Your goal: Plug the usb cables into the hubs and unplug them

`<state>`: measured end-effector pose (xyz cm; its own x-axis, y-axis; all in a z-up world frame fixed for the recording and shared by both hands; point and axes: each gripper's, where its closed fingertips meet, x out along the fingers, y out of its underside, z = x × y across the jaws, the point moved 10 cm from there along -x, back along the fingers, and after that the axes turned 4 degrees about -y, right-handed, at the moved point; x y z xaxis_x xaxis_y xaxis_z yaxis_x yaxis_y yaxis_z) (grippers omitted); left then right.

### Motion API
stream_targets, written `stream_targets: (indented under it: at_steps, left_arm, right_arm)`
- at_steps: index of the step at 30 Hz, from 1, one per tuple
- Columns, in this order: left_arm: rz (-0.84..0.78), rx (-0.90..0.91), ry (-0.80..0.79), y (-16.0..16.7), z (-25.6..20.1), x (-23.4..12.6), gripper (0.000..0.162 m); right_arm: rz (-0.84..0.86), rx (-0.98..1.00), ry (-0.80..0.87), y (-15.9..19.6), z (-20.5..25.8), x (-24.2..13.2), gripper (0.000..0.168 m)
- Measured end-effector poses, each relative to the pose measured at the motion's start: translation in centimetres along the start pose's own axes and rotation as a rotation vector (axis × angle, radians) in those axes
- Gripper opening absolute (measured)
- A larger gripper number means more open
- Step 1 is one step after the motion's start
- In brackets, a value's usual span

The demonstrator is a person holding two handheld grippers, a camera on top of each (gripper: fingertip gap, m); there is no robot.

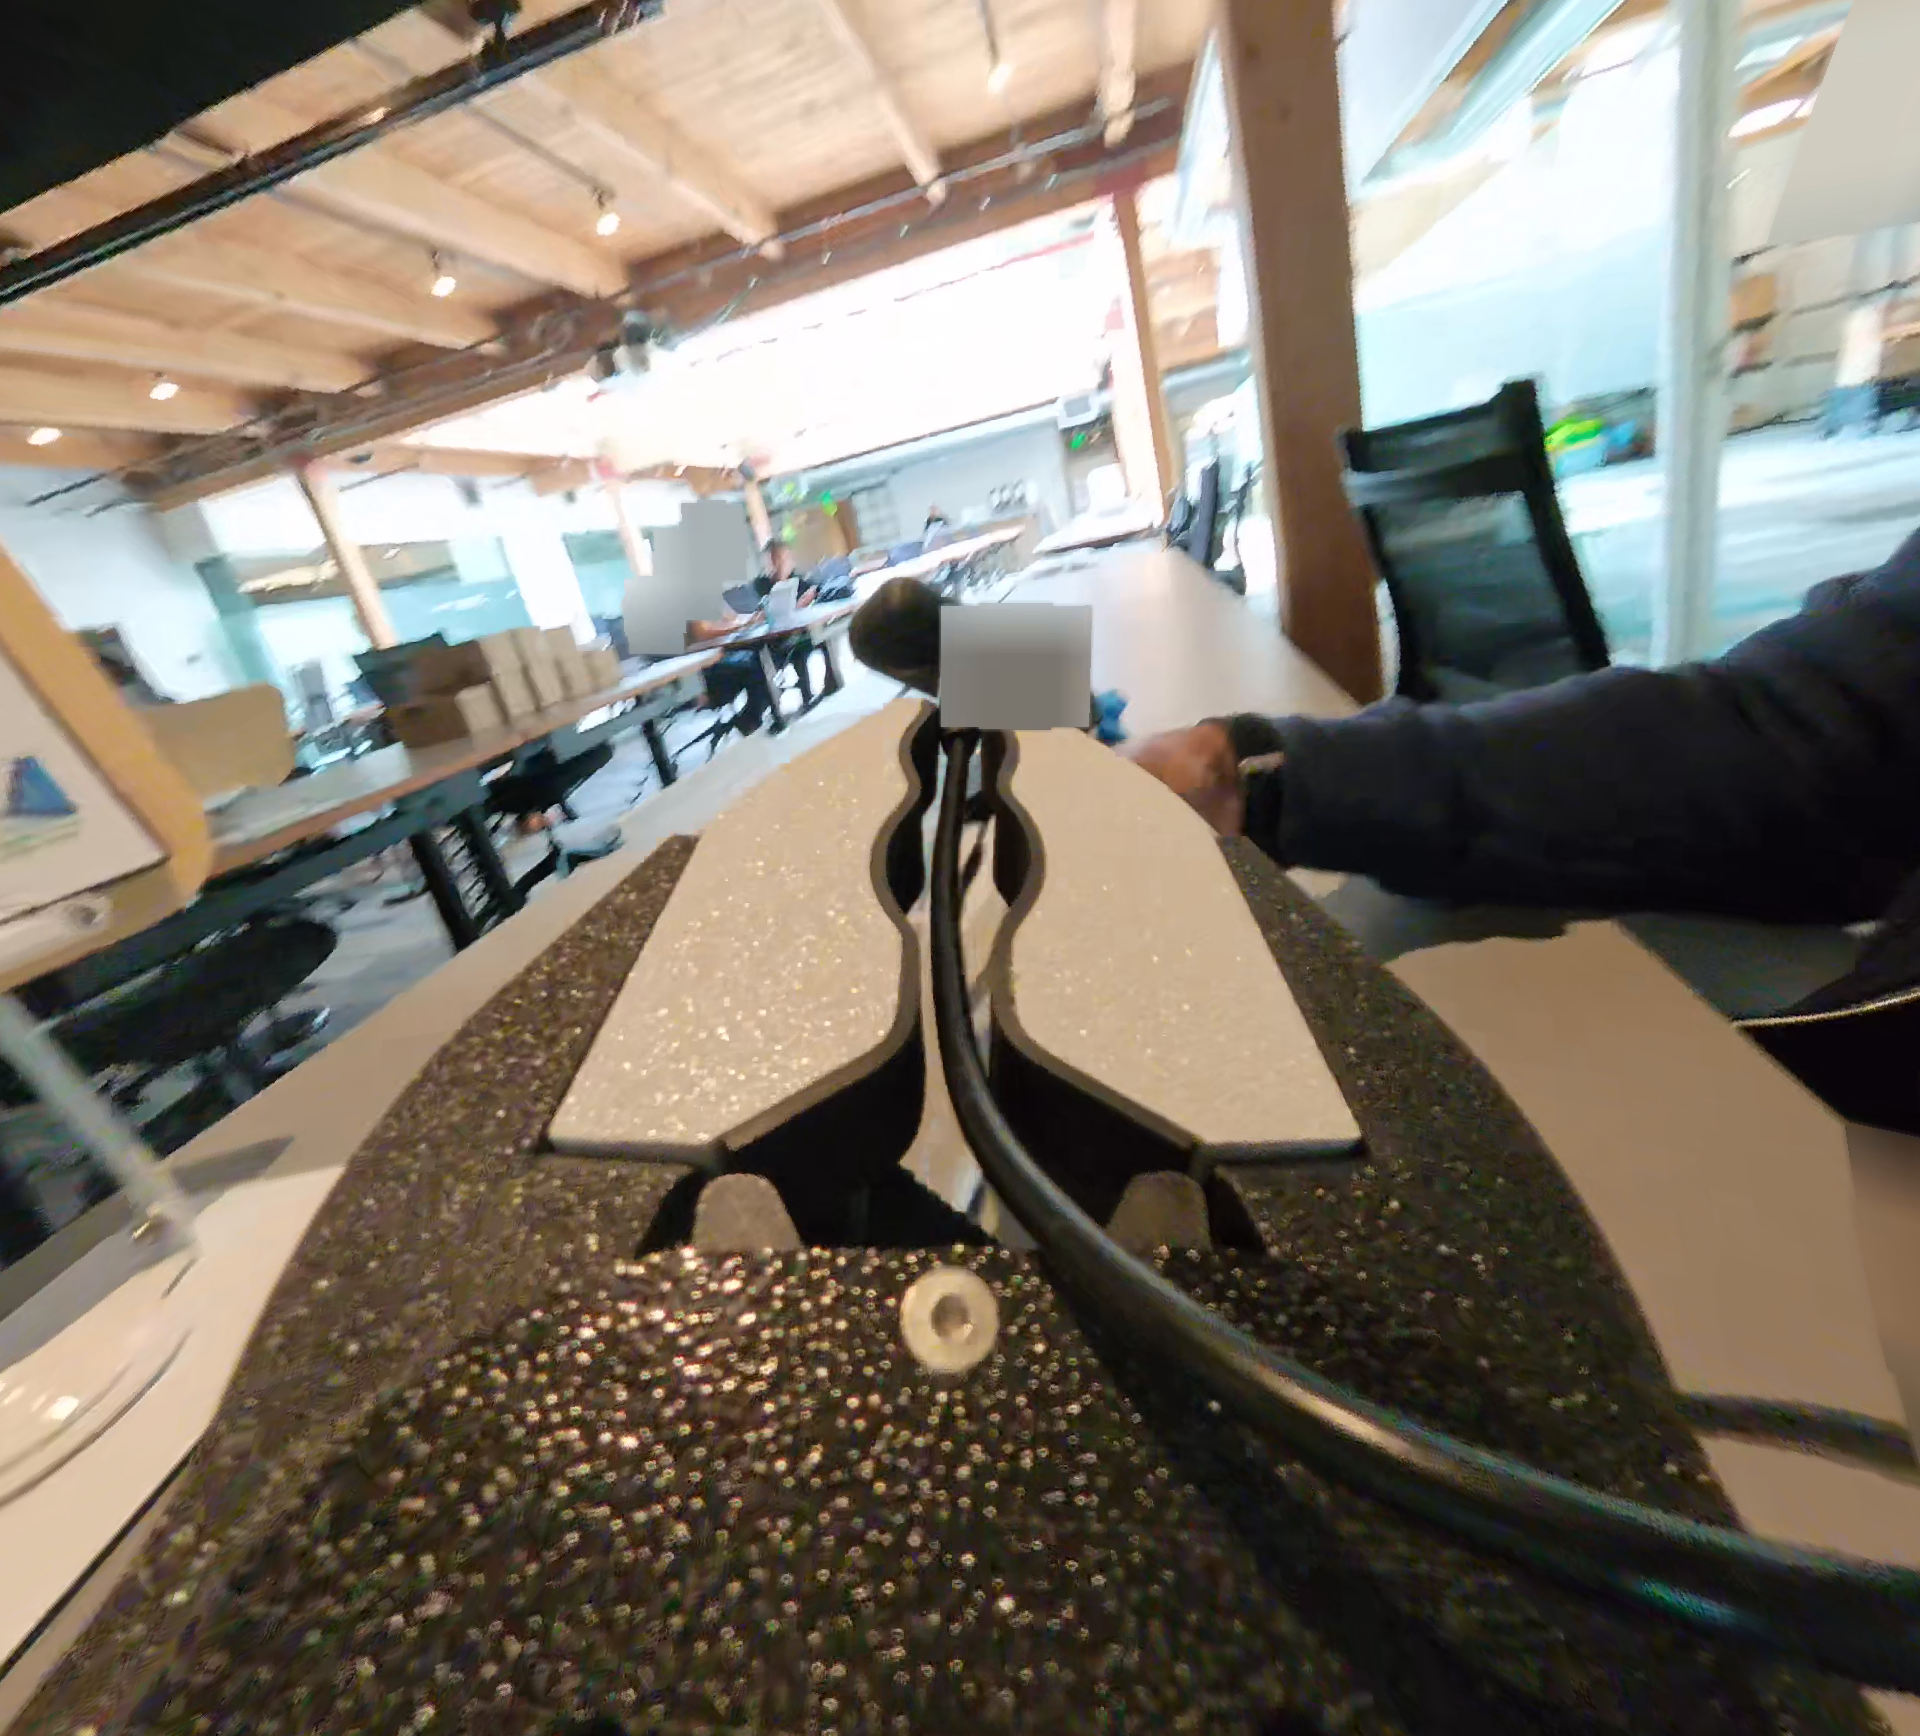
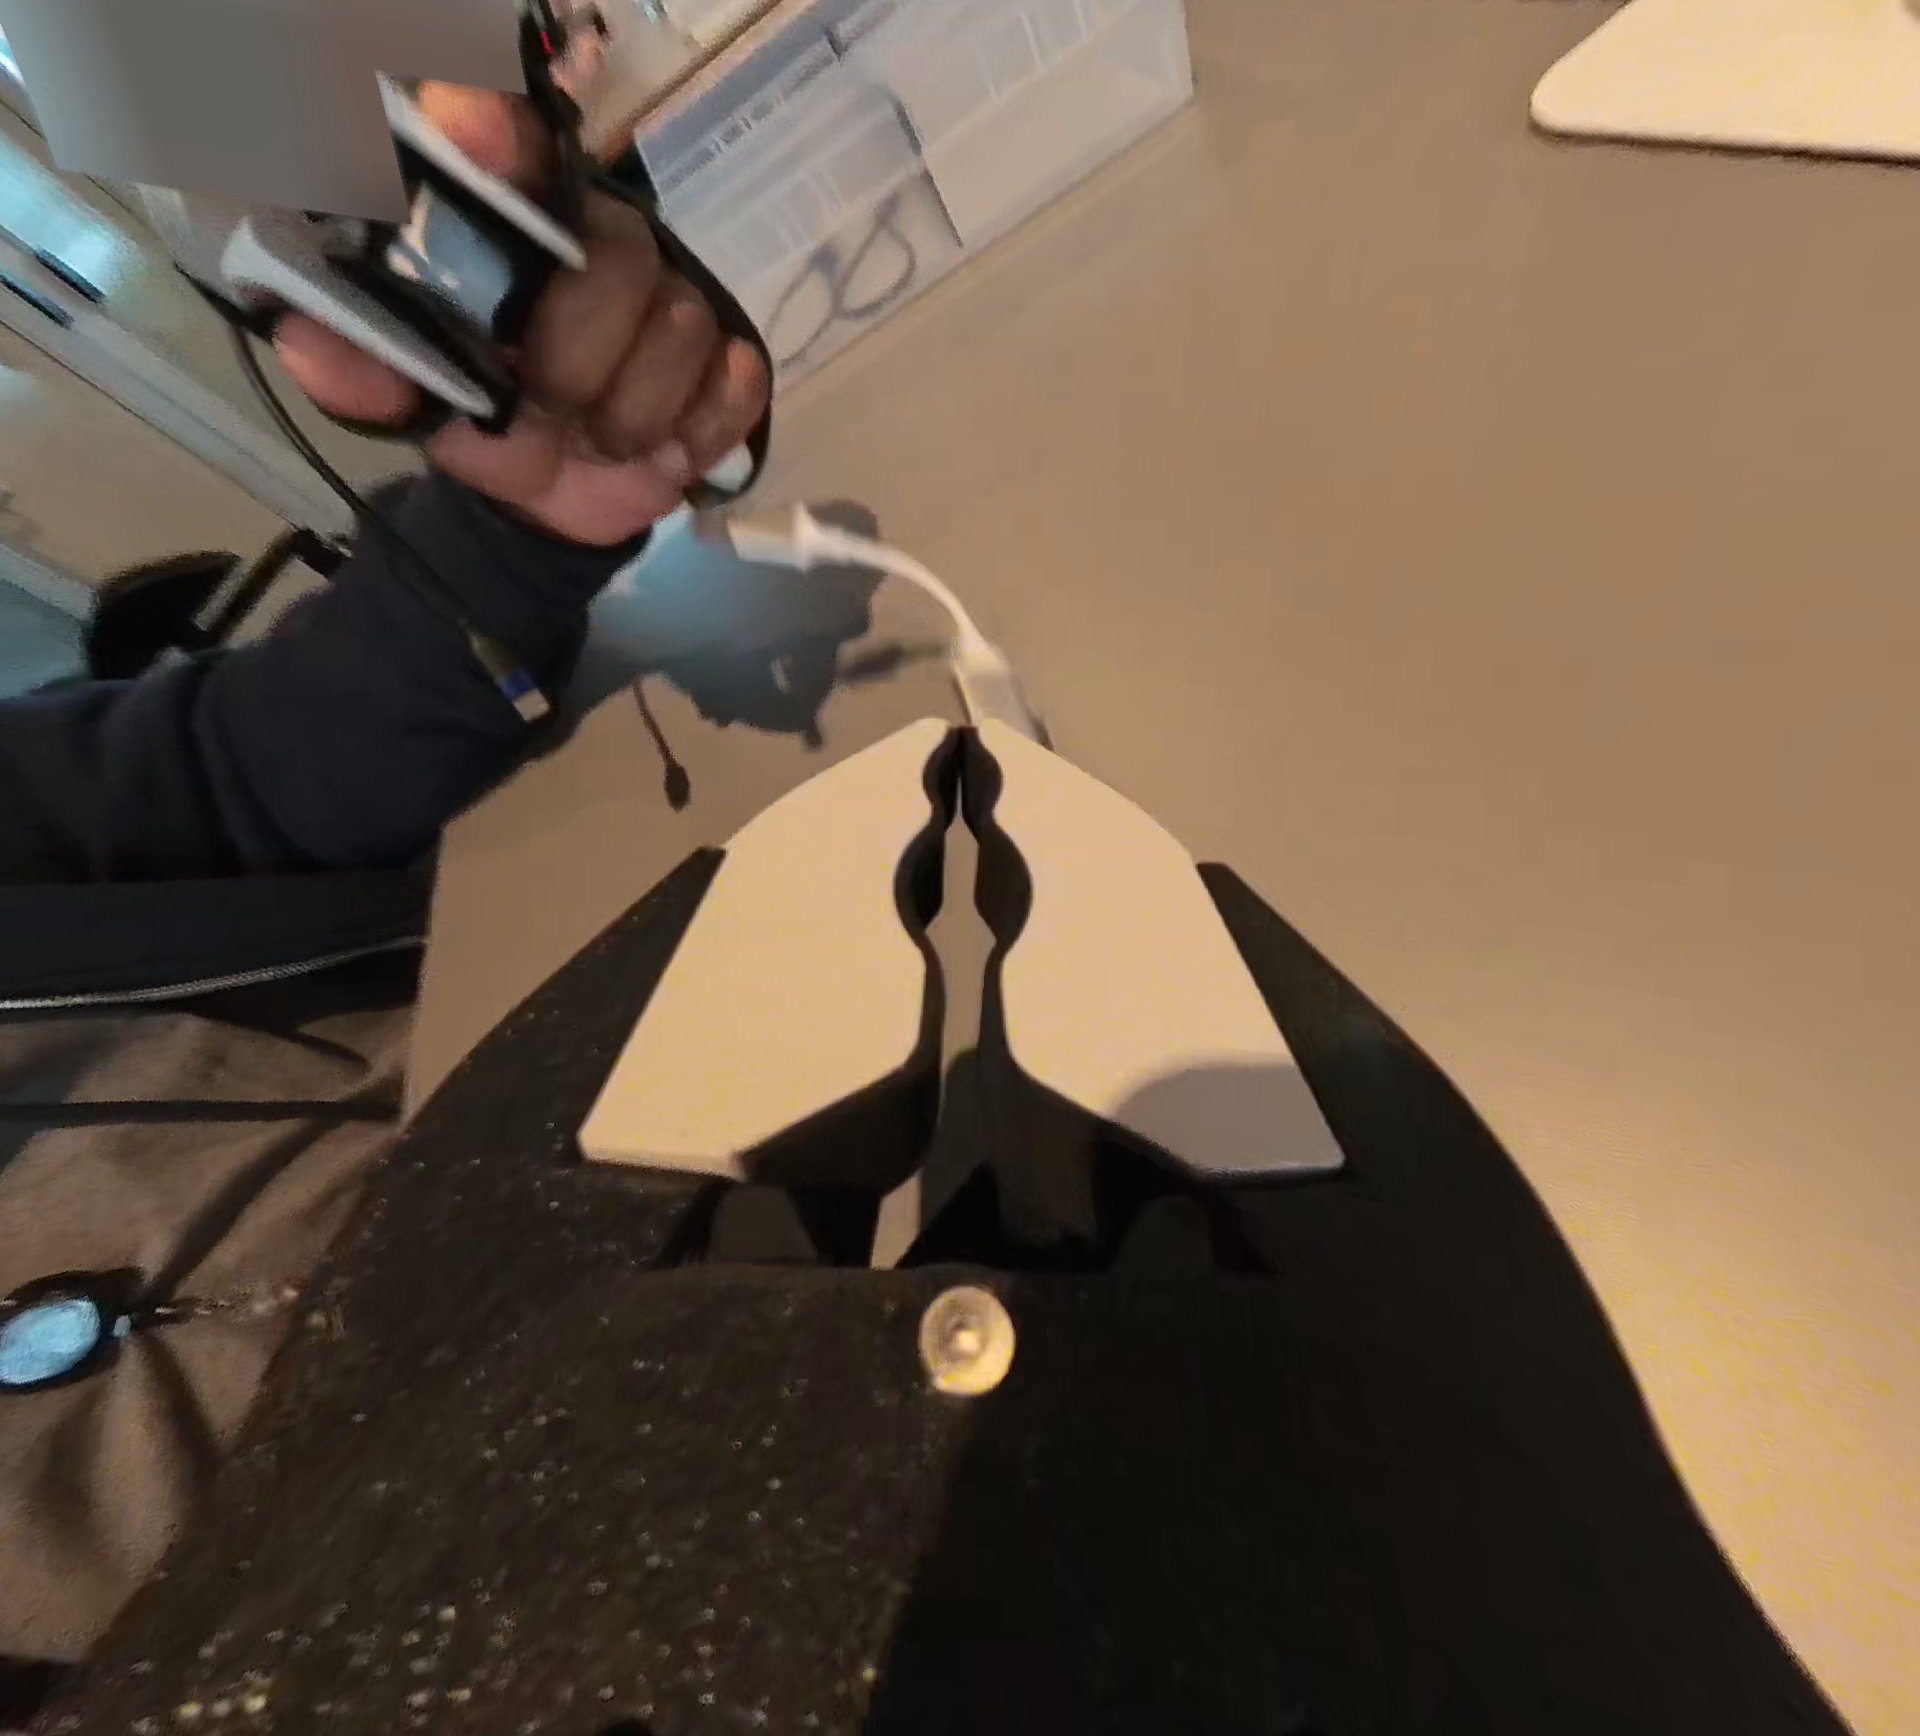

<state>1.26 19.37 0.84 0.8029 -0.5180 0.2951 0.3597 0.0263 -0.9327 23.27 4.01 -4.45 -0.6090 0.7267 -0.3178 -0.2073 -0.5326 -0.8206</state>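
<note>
Left claw [image 1: 961, 741] pinching black cable [image 1: 951, 907], which runs lengthwise between its fingers, plug end hidden past the tips. Right claw [image 2: 964, 736] pressed together on white adapter [image 2: 992, 699]; its pigtail arcs up-left toward the left hand [image 2: 582, 377], free connector [image 2: 769, 533] just below it. No hub visible.

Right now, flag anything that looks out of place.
The left hand-held gripper points up at the ceiling beams, off the table, with the black cable pinched between its fingers. Nothing looks spilled or damaged.
</note>
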Motion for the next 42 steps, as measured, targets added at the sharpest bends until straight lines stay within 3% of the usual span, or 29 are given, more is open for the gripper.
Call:
stream_targets:
  at_steps: [3, 7, 11, 13, 16, 24, 26, 28, 30, 33, 39, 42]
  left_arm:
    - [-0.115, -0.006, 0.098, -1.3, -1.0, -0.1, 0.007]
    - [-0.078, 0.009, 0.117, -1.2, -1.5, 0.5, 0.007]
    - [0.003, 0.025, 0.111, -0.4, -2.0, 0.7, 0.007]
    - [0.028, 0.038, 0.113, -0.4, -2.4, 0.7, 0.007]
    - [0.031, 0.042, 0.136, -0.5, -2.7, 0.9, 0.007]
    - [0.039, 0.043, 0.154, -0.6, -2.9, 0.9, 0.007]
    - [0.037, 0.038, 0.154, -0.5, -2.8, 0.9, 0.007]
    - [0.059, 0.042, 0.148, -0.3, -2.8, 1.0, 0.007]
    - [0.111, 0.065, 0.133, 0.1, -2.7, 1.0, 0.007]
    - [0.249, 0.112, 0.135, 1.1, -2.5, 1.1, 0.007]
    - [0.710, 0.272, 0.301, 5.2, -4.3, 1.6, 0.007]
    - [0.852, 0.331, 0.368, 7.0, -5.4, 2.3, 0.007]
  right_arm:
    - [-0.044, -0.015, -0.012, -0.3, 0.6, -0.6, 0.000]
    - [0.011, -0.084, 0.101, 0.1, 0.5, -0.5, 0.000]
    - [0.248, -0.505, 0.292, 1.3, 1.6, -0.5, 0.000]
    - [0.408, -0.745, 0.341, 2.5, 2.0, -0.2, 0.009]
    - [0.657, -0.915, 0.336, 3.5, 1.5, 0.8, 0.015]
    - [0.683, -0.710, 0.094, 3.6, 1.0, 1.8, 0.040]
    - [0.658, -0.663, 0.088, 3.9, 1.1, 2.0, 0.034]
    - [0.659, -0.632, 0.107, 4.1, 1.4, 2.1, 0.016]
    - [0.663, -0.600, 0.152, 4.1, 1.6, 2.2, 0.015]
    - [0.661, -0.583, 0.222, 4.3, 2.2, 2.3, 0.015]
    - [0.589, -0.495, 0.247, 5.0, 2.4, 1.7, 0.015]
    - [0.566, -0.489, 0.261, 5.2, 2.2, 1.4, 0.015]
